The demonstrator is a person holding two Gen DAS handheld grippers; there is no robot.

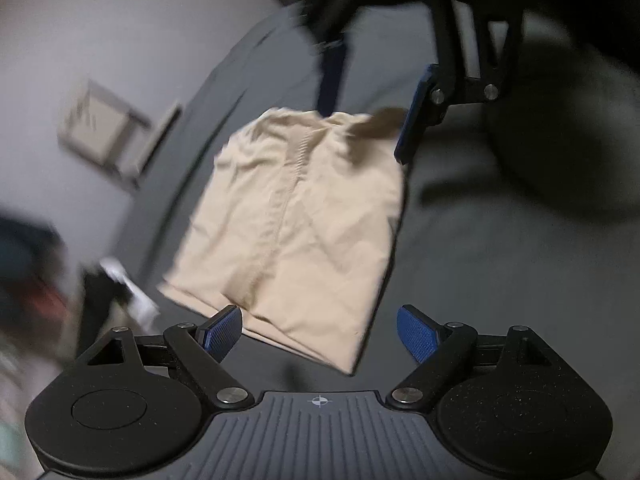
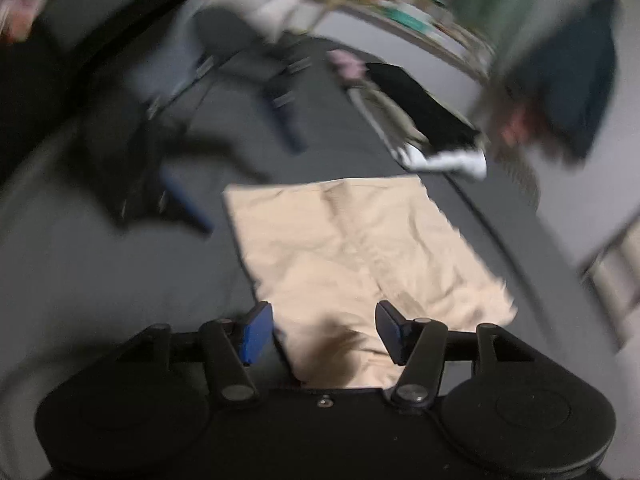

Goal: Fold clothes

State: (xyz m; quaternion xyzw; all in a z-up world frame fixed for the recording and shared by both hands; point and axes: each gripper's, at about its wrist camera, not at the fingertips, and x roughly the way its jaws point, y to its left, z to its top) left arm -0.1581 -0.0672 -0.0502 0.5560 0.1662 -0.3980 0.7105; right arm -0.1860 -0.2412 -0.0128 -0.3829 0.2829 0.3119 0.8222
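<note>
Beige shorts (image 1: 296, 216) lie flat on a dark grey table (image 1: 480, 264). My left gripper (image 1: 320, 332) hovers open just off their near hem, with nothing between its blue pads. Across the garment, my right gripper (image 1: 372, 100) hangs open over the far end, where a brown patch shows. From the right wrist, the shorts (image 2: 360, 248) stretch away from my open right gripper (image 2: 324, 332), whose fingers straddle the near end above the cloth. The left gripper (image 2: 236, 164) appears blurred and open past the far-left corner. Both views are smeared by motion.
A small heap of black and white clothes (image 2: 436, 140) sits by the table's right edge, with a pink item (image 2: 348, 64) behind it. The same heap (image 1: 120, 284) lies off the table edge in the left wrist view. A cardboard box (image 1: 104, 128) stands on the pale floor.
</note>
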